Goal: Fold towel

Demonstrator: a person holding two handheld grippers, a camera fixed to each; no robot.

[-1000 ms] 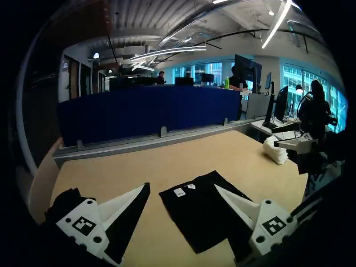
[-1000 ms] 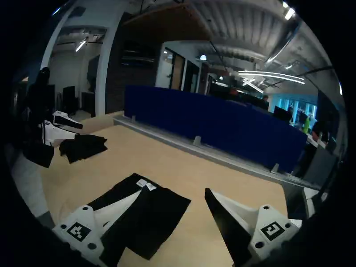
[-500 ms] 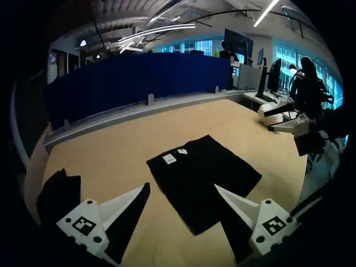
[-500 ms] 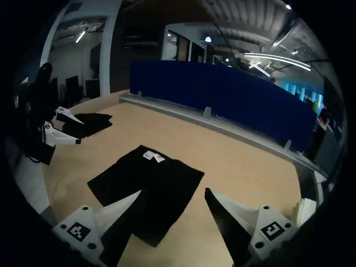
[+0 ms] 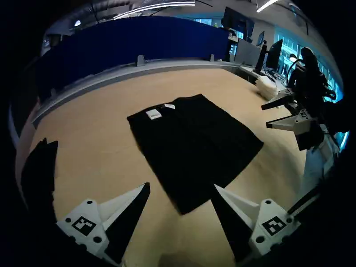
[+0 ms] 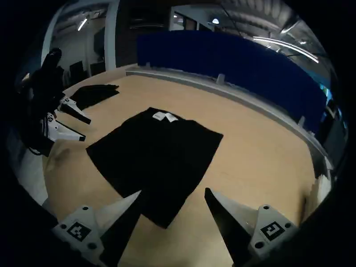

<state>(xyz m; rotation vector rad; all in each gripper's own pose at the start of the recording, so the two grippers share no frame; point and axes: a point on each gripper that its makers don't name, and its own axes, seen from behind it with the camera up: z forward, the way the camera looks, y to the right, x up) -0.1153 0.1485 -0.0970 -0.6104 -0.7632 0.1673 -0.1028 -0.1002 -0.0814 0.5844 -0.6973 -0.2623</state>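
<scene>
Light wooden tabletop is seen in the left gripper view, backed by a blue partition. The black towel is laid flat at its centre, just ahead of the left gripper, which is released with nothing held. In the right gripper view, the towel is spread just ahead of the right gripper, likewise released and empty; a dark cloth is laid near the far left edge

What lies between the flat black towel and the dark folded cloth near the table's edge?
Nothing: in the left gripper view, the light wooden tabletop is bare between the flat black towel and the dark folded cloth.
</scene>
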